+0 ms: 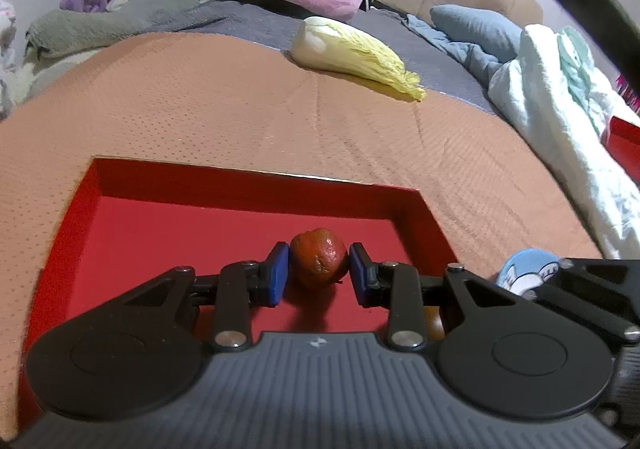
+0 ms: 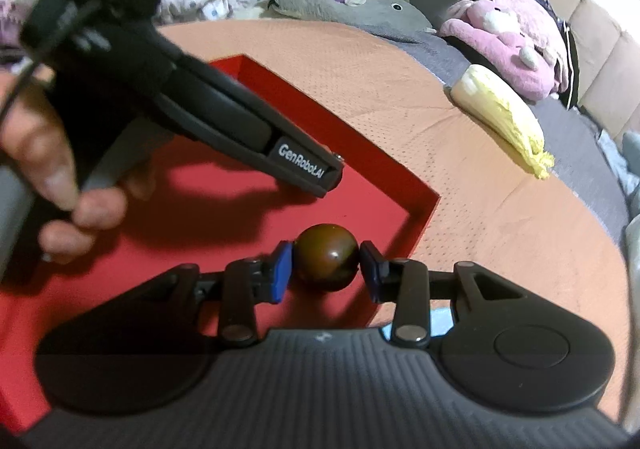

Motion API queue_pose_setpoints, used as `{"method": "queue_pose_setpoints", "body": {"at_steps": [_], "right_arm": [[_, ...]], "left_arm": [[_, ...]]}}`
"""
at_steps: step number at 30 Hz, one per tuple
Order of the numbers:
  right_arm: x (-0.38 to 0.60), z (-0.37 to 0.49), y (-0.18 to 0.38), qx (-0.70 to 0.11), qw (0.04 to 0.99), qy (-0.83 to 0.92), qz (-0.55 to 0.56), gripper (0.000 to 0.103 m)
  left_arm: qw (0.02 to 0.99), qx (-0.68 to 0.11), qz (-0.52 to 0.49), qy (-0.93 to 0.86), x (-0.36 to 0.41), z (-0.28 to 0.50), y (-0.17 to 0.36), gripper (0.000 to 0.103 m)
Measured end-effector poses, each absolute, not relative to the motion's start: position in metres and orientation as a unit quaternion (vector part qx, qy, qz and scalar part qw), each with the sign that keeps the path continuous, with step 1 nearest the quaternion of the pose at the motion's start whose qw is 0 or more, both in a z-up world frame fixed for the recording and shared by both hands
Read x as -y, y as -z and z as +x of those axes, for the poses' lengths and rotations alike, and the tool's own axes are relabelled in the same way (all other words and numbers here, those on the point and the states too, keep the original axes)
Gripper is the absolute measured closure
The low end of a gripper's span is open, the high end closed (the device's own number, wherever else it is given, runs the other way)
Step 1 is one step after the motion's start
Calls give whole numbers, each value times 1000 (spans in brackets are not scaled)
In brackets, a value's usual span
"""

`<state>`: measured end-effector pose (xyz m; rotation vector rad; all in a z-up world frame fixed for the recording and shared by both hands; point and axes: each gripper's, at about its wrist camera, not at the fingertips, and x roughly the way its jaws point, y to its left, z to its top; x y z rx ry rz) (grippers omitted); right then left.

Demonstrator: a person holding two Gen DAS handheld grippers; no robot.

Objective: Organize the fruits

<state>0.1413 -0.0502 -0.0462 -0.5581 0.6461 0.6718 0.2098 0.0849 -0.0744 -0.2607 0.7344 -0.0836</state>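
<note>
We see the left gripper (image 1: 319,275) with its jaws clamped on a wrinkled red fruit (image 1: 319,263) over the red tray (image 1: 168,217). To its right, the right gripper (image 2: 327,272) has its jaws clamped on a dark round fruit (image 2: 327,263), above the tray's right corner. A cabbage (image 1: 352,55) lies well beyond on the orange bedcover (image 1: 200,109).

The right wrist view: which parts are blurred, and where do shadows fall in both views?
Right wrist view: the hand and the left gripper's body at upper left are blurred, casting a dark shadow on the red tray; the dark fruit shows small glare. Left wrist view: sharp; the reddish fruit shadows the tray floor.
</note>
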Motion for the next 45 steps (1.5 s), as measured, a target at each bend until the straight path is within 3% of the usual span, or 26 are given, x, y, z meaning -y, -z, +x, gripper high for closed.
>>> {"method": "queue_pose_setpoints", "body": {"at_steps": [12,25,27,28,29,36,40,45], "right_arm": [[82,117,28,-329,865,-357,-129,64],[113,99,16,-313,873,-360,-101,63],[108,97,22,-318,866,-376,-87,44],[104,97,25,-320,863,-381,-86,27],[97,98,28,-316,864,-382,-91,22],[56,132,48,-338,852,-375,-142,23],[53,149,60,-365,844,-362,-152,53],[66,143,66,-361,847,-359,-153,58]], "left_arm": [[925,-364,-106,13,-85,180,62,65],[930,-357,-84,-11,-76,141,43,65],[930,-357,-87,-23,-79,139,41,65],[929,-357,-87,-29,-80,139,40,65],[929,-357,-89,-36,-82,137,39,65],[925,-359,-105,-74,-105,129,36,65],[922,-360,-118,-75,-112,128,37,65],[921,-361,-127,-68,-113,132,38,65]]}}
